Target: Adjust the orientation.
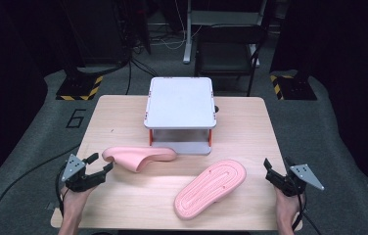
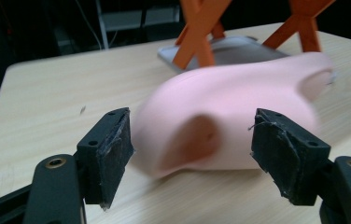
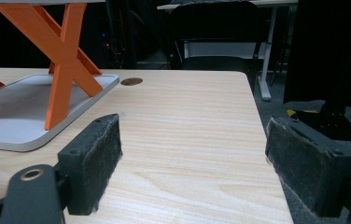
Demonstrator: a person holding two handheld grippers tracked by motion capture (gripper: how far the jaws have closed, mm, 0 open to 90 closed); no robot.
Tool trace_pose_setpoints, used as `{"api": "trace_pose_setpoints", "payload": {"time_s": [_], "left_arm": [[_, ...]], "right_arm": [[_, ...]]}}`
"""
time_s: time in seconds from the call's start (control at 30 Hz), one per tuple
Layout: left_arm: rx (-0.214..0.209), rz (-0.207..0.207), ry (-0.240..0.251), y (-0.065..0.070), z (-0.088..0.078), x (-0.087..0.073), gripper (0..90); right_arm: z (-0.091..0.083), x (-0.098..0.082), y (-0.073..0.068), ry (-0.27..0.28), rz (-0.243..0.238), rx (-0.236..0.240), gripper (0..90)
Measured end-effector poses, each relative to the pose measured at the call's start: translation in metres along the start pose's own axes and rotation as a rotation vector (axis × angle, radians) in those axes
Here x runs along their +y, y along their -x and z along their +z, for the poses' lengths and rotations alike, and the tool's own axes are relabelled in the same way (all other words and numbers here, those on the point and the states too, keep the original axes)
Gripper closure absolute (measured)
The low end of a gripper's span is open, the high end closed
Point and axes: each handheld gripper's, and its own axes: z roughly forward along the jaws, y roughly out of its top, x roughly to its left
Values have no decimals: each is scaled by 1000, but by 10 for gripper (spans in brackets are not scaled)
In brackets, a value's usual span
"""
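Open fingers point(image 2: 190, 154), unmarked pink slipper point(image 2: 229, 121)

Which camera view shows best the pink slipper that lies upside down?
The high view: the upside-down slipper shows whole there, ribbed sole up, apart from the right gripper. In the left gripper view the pink thing is the other slipper.

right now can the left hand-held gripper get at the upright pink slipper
Probably yes: the left hand-held gripper stands open just short of the upright pink slipper, whose end lies ahead of the gap between its jaws, with nothing in between.

Two pink slippers point(image 1: 139, 158) (one ridged), orange-legged grey stand point(image 1: 180, 103).
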Motion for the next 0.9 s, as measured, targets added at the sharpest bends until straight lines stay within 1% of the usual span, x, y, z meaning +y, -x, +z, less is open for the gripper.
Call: {"api": "trace_pose_setpoints", "payload": {"time_s": [0.07, 0.1, 0.13, 0.17, 0.2, 0.23, 0.27, 0.3, 0.33, 0.37, 0.4, 0.43, 0.47, 0.5, 0.53, 0.57, 0.6, 0.63, 0.67, 0.7, 0.73, 0.77, 0.8, 0.83, 0.9], "left_arm": [[-32, 9, 4, 12, 0, 0, 296], [-36, 3, -26, 16, 4, -3, 293], [-36, 3, -26, 16, 4, -3, 284], [-44, -22, -45, 16, 8, -6, 284], [-50, -48, -59, 15, 11, -9, 249], [-57, -82, -77, 14, 17, -13, 234], [-57, -82, -77, 14, 17, -13, 224], [-39, -87, -76, 12, 22, -14, 219], [-38, -93, -80, 9, 23, -13, 215], [-28, -99, -62, 7, 25, -11, 211], [-9, -103, -55, 4, 26, -9, 198], [-9, -103, -55, 4, 26, -9, 185], [3, -116, -45, -1, 27, -7, 185], [17, -150, -19, -10, 30, -3, 182], [20, -160, -23, -14, 33, -1, 182], [30, -160, -31, -18, 36, 0, 182], [30, -160, -31, -18, 36, 0, 182], [32, -163, -31, -22, 40, 1, 178], [30, -177, -16, -25, 43, 3, 178], [45, -186, -13, -29, 48, 5, 189], [50, -179, -15, -30, 49, 6, 191], [63, -183, -12, -33, 51, 8, 192], [63, -183, -12, -33, 51, 8, 198], [73, -175, -26, -36, 54, 9, 199], [87, -183, -34, -42, 58, 10, 201]], "right_arm": [[0, 0, 0, 4, 3, 6, 178], [0, 0, 0, -2, -8, 3, 179], [0, 0, 0, -2, -8, 3, 179], [0, 0, -1, 1, -8, 5, 179], [0, 0, -1, 10, -4, 0, 179], [-1, 0, 0, 12, -6, 0, 179], [-1, 1, 0, 11, -5, -2, 179], [-1, 0, 1, 10, 0, -4, 179], [-1, 0, 1, 11, 1, -2, 179], [-1, 0, 2, 6, -1, -2, 179], [-1, 0, 2, 1, 2, -1, 179], [-1, 0, 2, 1, 2, -1, 179], [0, 0, 1, -3, -1, -1, 178], [0, 0, 0, -5, -5, -1, 179], [-1, 0, 0, -8, -7, 2, 179], [0, 0, 0, -1, -9, 8, 180], [0, 0, 0, -1, -9, 8, 180], [1, 0, -1, -3, -6, 7, 181], [1, 0, -1, -3, -6, 7, 181], [1, 0, -1, -5, -10, 9, 182], [1, 0, -1, -5, -12, 7, 182], [0, 0, -1, -6, -14, 8, 182], [0, 0, -1, -6, -14, 8, 182], [1, 0, -1, -10, -9, 6, 182], [2, -1, 0, -8, -12, 6, 182]]}}
